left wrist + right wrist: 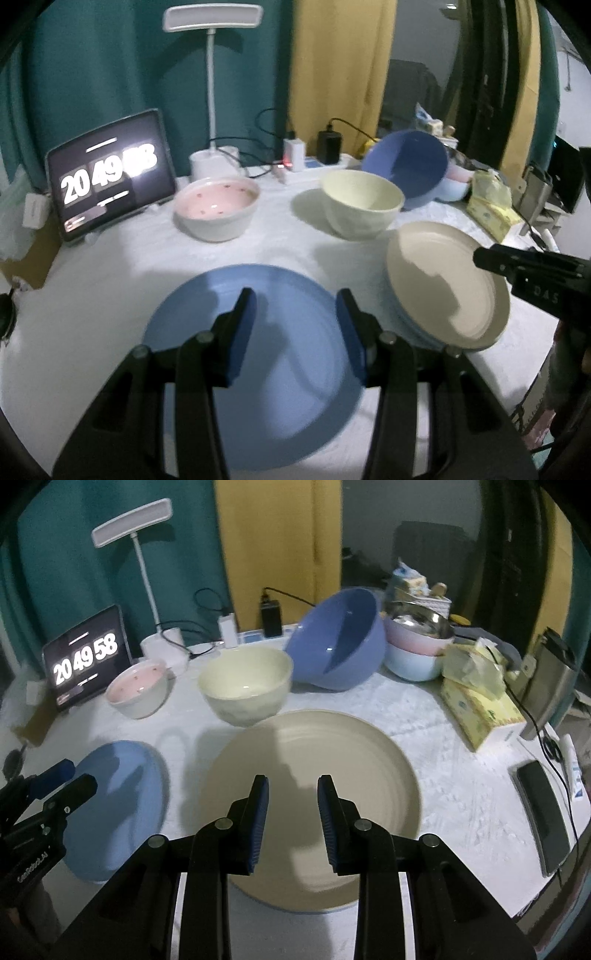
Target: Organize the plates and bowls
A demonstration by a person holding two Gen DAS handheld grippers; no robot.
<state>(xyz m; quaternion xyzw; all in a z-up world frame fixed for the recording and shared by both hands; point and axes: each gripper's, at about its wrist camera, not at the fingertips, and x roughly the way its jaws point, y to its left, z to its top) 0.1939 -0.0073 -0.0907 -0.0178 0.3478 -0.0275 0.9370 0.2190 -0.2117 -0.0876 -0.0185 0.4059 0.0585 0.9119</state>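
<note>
Below left gripper point(295, 306) blue plate point(280, 354); beige plate point(369, 760) below right gripper point(292, 794)

Blue plate point(229, 295); beige plate point(354, 753); cream bowl point(245, 685); pink-spotted bowl point(216, 206); periwinkle bowl point(340, 638).

My table point(424, 716), white cloth: blue plate point(280, 369), beige plate point(314, 775), pink bowl point(216, 206), cream bowl point(245, 683), tablet point(110, 177), lamp point(212, 162).

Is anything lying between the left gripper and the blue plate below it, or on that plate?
Nothing visible does. The left gripper hangs with open, empty jaws over the blue plate, whose surface is bare apart from shadows. The beige plate, beside it, sits on its own stack and does not overlap the blue plate.
</note>
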